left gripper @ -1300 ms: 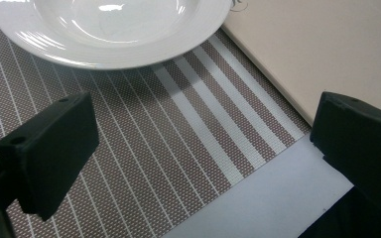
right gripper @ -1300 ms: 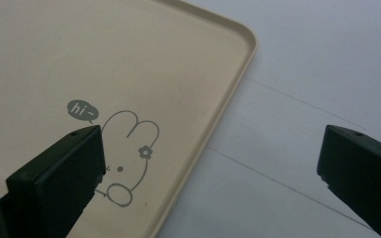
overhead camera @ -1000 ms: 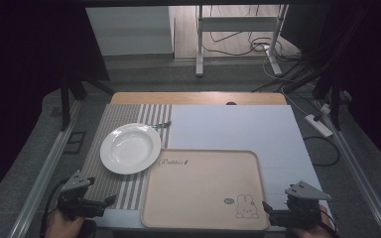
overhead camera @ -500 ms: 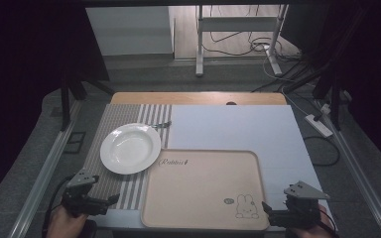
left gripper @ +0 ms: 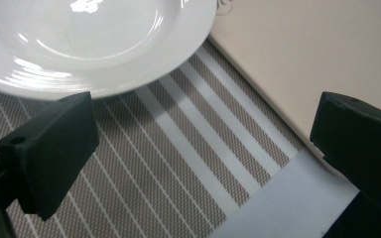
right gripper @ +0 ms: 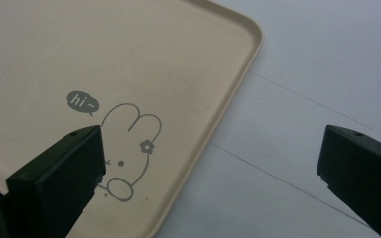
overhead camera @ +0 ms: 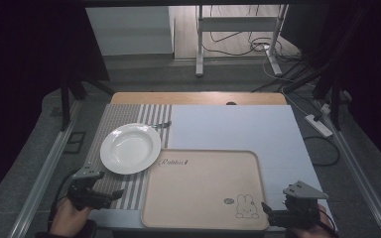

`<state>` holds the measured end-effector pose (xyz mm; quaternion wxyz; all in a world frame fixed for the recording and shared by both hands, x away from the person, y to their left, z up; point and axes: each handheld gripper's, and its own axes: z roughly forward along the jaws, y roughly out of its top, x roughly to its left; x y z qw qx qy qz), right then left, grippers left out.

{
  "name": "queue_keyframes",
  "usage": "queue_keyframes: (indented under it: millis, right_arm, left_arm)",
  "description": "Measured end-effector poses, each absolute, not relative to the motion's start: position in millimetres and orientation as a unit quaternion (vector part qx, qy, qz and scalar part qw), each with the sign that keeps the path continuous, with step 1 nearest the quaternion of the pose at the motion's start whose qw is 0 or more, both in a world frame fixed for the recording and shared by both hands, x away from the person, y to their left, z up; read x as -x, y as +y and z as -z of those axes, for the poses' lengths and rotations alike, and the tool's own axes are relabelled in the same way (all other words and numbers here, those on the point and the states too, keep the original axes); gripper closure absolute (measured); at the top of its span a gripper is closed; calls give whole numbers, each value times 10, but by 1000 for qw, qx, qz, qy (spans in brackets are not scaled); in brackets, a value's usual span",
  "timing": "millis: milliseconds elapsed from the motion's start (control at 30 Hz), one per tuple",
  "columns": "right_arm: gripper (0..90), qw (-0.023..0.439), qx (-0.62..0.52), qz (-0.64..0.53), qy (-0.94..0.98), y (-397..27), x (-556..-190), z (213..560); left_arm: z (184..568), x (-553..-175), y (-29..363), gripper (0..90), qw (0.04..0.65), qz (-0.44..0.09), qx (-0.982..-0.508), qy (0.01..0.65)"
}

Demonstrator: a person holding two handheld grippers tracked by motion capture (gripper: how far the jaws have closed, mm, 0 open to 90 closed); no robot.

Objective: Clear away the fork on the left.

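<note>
A white plate sits empty on the striped placemat at the table's left, its rim just beside the far left corner of a beige rabbit tray. My left gripper has crept slightly nearer over the last second and now hovers low above the mat just short of the plate, jaws wide apart with nothing between them, so I judge a reach for the plate is starting. My right gripper has stayed put by the tray's near right corner, jaws also spread and empty.
</note>
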<state>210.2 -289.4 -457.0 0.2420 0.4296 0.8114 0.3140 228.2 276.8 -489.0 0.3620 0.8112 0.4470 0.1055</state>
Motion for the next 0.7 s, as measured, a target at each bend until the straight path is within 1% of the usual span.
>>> queue_keyframes:
  millis: [333,500,700]
  right_arm:
    - [0,244,-428,-315,811,-2893,-2099,4571]
    - [0,244,-428,-315,811,-2892,-2098,4572]
    - [0,243,-429,-313,812,-2892,-2101,4572]
  left_arm:
    - [4882,-2423,2680,0,359,-102,-818,438]
    - [4892,-2562,2622,0,350,-95,-825,433]
    - [4889,-2710,2573,0,356,-94,-826,427]
